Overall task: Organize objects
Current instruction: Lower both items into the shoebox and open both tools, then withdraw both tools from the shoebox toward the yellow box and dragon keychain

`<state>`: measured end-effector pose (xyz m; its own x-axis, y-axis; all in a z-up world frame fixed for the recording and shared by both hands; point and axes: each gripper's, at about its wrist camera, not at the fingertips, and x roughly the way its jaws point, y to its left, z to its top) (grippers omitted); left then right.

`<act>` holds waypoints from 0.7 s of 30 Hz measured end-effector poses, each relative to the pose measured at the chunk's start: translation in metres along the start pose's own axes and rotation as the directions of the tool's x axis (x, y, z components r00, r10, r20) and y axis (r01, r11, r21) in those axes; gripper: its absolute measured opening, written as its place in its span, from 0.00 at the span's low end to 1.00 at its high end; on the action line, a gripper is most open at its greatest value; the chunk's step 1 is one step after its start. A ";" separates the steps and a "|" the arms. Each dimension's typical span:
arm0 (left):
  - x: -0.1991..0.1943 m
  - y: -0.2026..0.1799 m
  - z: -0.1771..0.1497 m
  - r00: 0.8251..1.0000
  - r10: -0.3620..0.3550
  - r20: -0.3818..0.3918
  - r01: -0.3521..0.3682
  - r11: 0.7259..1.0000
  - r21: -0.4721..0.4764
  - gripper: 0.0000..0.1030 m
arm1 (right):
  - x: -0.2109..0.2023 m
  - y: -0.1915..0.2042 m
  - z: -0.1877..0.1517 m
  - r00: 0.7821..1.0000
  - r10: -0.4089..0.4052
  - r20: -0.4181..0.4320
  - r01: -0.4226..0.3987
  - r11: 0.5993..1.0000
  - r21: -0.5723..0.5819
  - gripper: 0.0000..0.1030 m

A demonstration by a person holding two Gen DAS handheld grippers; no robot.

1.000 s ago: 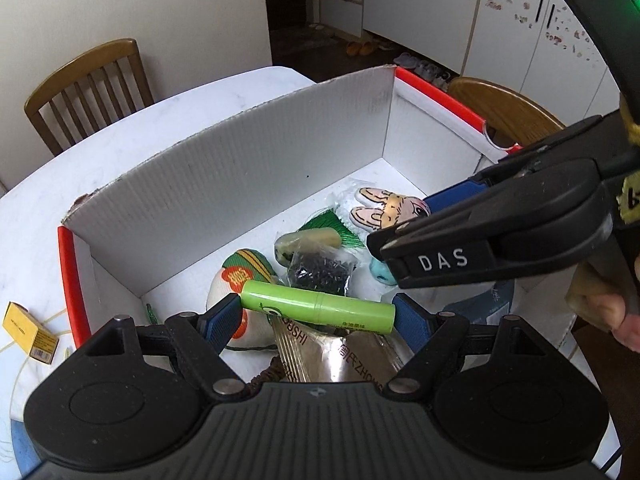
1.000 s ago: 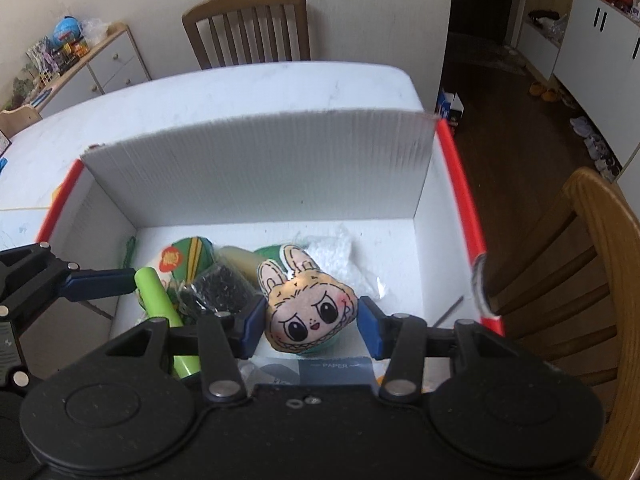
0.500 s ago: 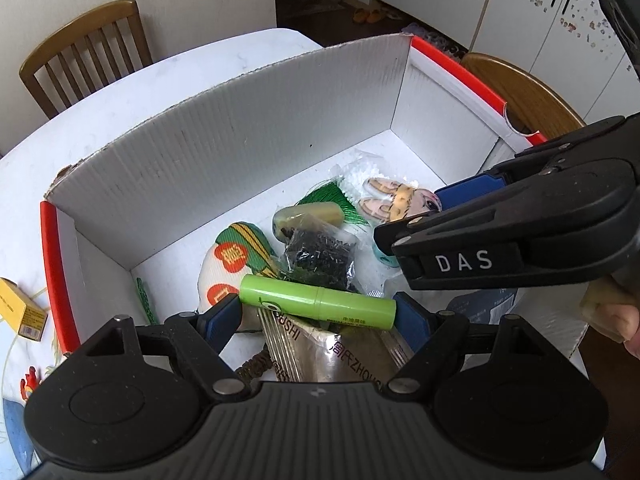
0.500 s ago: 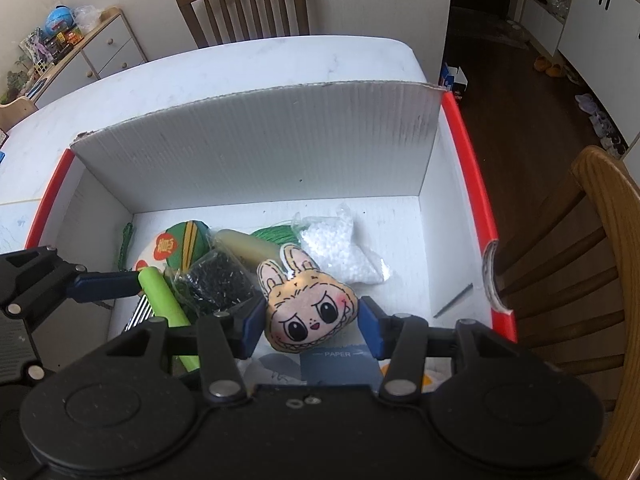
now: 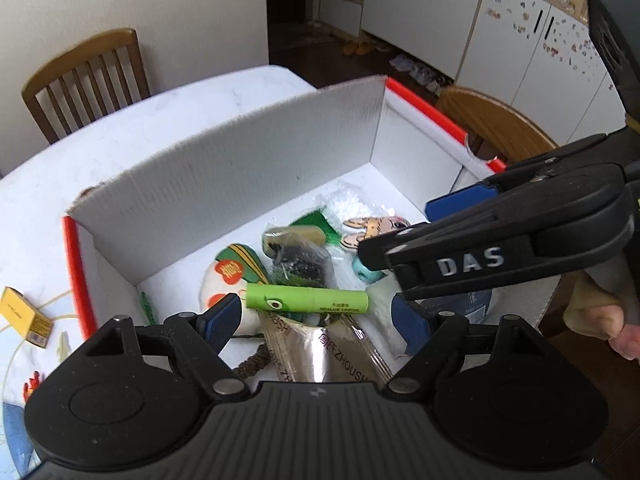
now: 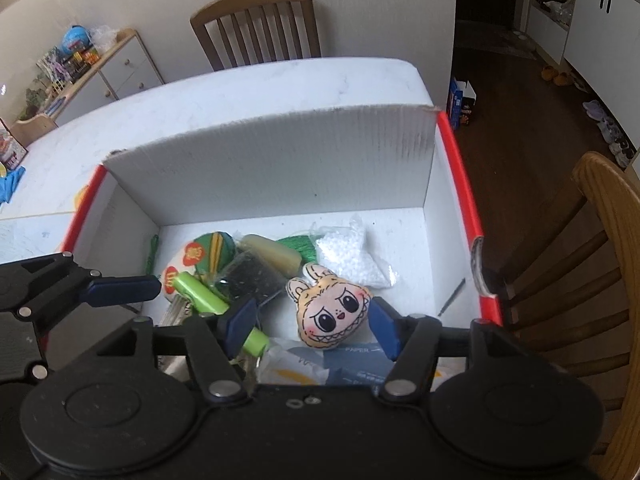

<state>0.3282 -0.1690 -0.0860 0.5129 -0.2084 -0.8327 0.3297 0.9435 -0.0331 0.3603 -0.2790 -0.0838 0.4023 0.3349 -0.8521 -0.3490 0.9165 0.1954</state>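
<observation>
Left wrist view
Left gripper [image 5: 316, 316]: low centre of frame, jaws spread, nothing clamped; blue pads either side of the green tube, gap visible at both ends.
Green tube [image 5: 307, 299]: lying crosswise between the pads, resting on the pile inside the box.
Box [image 5: 224, 184]: white corrugated walls, red rims at left and right; filling mid-frame.
Silver packet [image 5: 328, 354]: just below the tube, bottom centre.
Right gripper [image 5: 420, 258]: entering from right of frame, side-on, marked DAS; jaws apart.
Yellow carton [image 5: 25, 316]: on the table, far left, outside the box.

Right wrist view
Right gripper [image 6: 312, 322]: lower centre, jaws spread wide, gripping nothing; pads flanking the plush face.
Plush face [image 6: 332, 314]: bunny-eared, face up, between the pads, apart from both.
Bag of white beads [image 6: 352, 256]: above right of the plush, on the box floor.
Black-filled bag [image 6: 250, 278]: left of the plush, mid-frame.
Left gripper [image 6: 120, 284]: one blue finger reaching in from the left edge, beside the green tube [image 6: 200, 296].
Wooden chair [image 6: 256, 24]: top centre, behind the table.
</observation>
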 end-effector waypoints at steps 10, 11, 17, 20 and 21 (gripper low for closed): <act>-0.047 0.016 -0.008 0.994 0.029 0.102 -0.022 0.997 -0.070 0.80 | -0.042 0.005 -0.006 0.995 0.051 0.083 -0.050 0.999 -0.017 0.69; -0.053 0.018 -0.009 0.993 0.027 0.113 -0.018 0.997 -0.078 0.80 | -0.046 0.006 -0.007 0.994 0.055 0.089 -0.054 0.998 -0.020 0.70; -0.089 0.030 -0.018 0.983 0.018 0.183 0.001 0.995 -0.102 0.80 | -0.075 0.018 -0.014 0.986 0.099 0.135 -0.095 0.995 -0.036 0.77; -0.106 0.037 -0.026 0.977 0.019 0.214 0.004 0.994 -0.107 0.80 | -0.086 0.026 -0.017 0.981 0.117 0.157 -0.112 0.993 -0.041 0.79; -0.112 0.039 -0.028 0.975 0.021 0.221 0.003 0.994 -0.107 0.80 | -0.090 0.030 -0.018 0.979 0.121 0.165 -0.115 0.992 -0.042 0.79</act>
<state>0.2615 -0.1017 -0.0096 0.6824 -0.2407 -0.6902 0.2449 0.9649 -0.0944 0.2984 -0.2858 -0.0102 0.4911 0.4743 -0.7307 -0.4284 0.8618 0.2715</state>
